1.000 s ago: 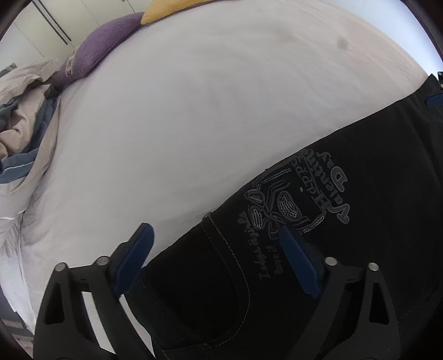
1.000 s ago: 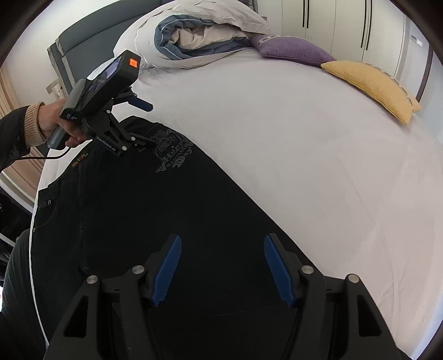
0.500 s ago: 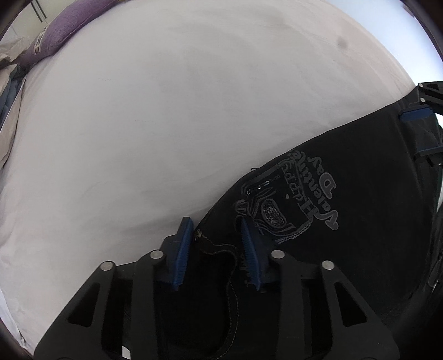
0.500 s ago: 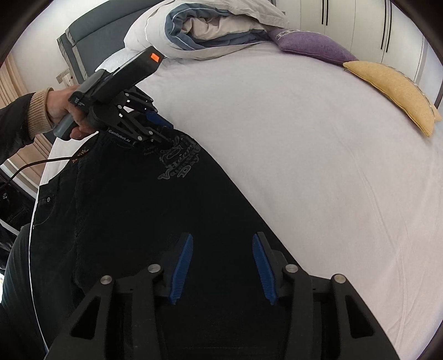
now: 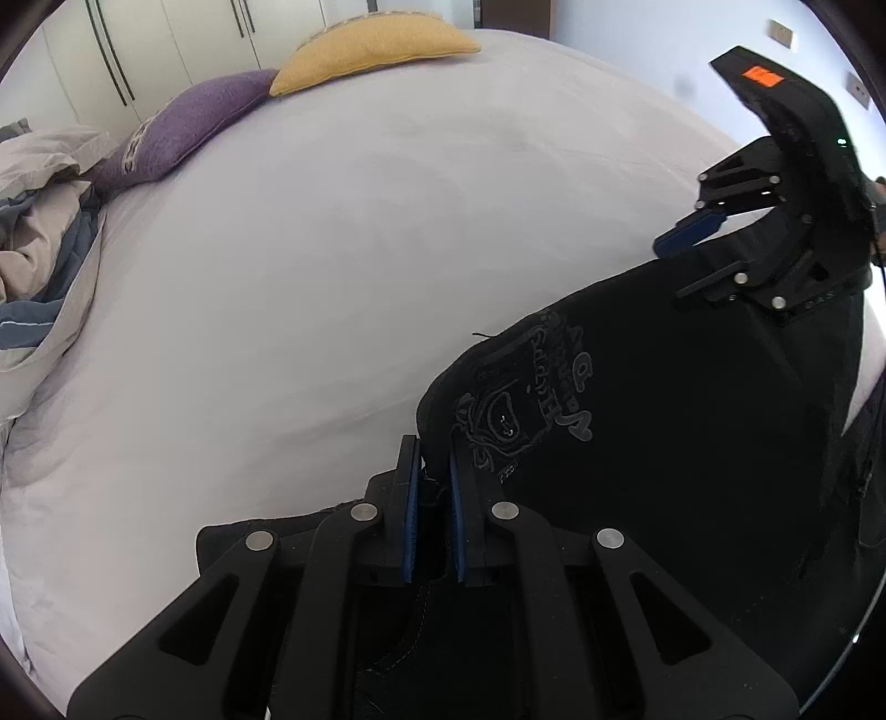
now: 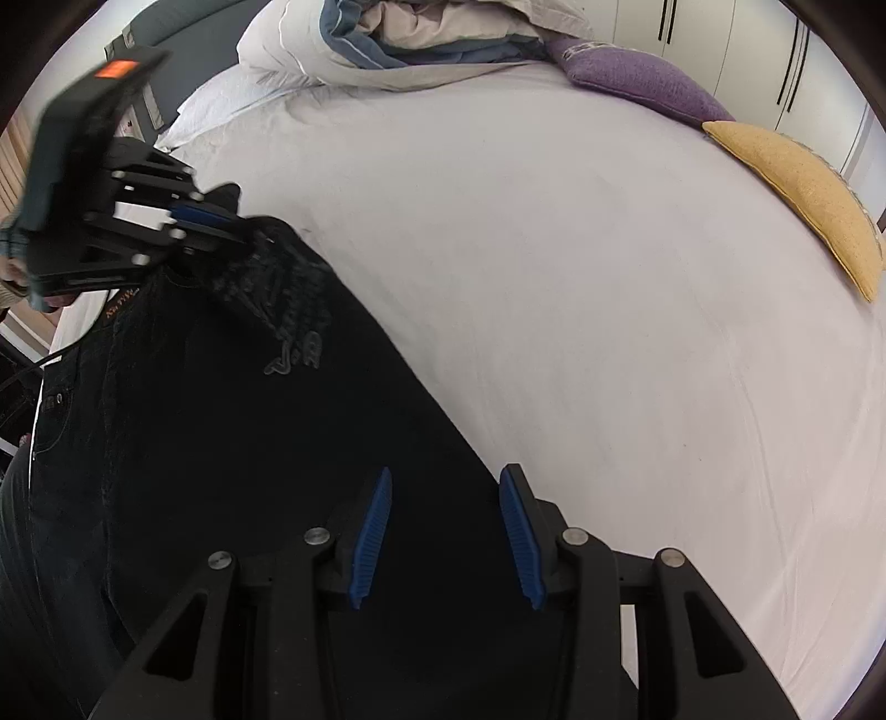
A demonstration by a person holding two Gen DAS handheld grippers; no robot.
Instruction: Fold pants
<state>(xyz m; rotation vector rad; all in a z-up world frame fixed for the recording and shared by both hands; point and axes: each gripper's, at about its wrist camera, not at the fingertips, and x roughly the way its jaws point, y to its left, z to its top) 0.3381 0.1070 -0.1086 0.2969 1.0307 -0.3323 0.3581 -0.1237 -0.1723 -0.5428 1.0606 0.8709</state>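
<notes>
We have the black pants (image 5: 692, 443) lying along the near edge of the bed (image 5: 360, 249), well apart from the purple cushion (image 5: 183, 133) and the yellow cushion (image 5: 371, 39) at its far side; the embroidered pocket motif (image 5: 526, 399) marks the seat end. Our left claw (image 5: 432, 487) is pinched narrow on the pants' outer edge just beside that motif, and the cloth there rises off the bed in a soft ridge; our right claw (image 6: 443, 531) sits over the leg further down from the motif, its blue pads (image 6: 371, 531) standing wide with dark cloth between them, gripping nothing that we can see.

We judge the step in hand to be taking hold of one long side so the pants can be folded lengthwise; the left hold looks made, the right one not yet. To do it well we should bring the right claw down onto the same edge the left holds, bite through all layers, then lift both ends level and together; a lopsided lift would likely drag the leg askew or twist the seam. The crumpled duvet (image 6: 421, 44) beyond the motif lies clear of the fold.
</notes>
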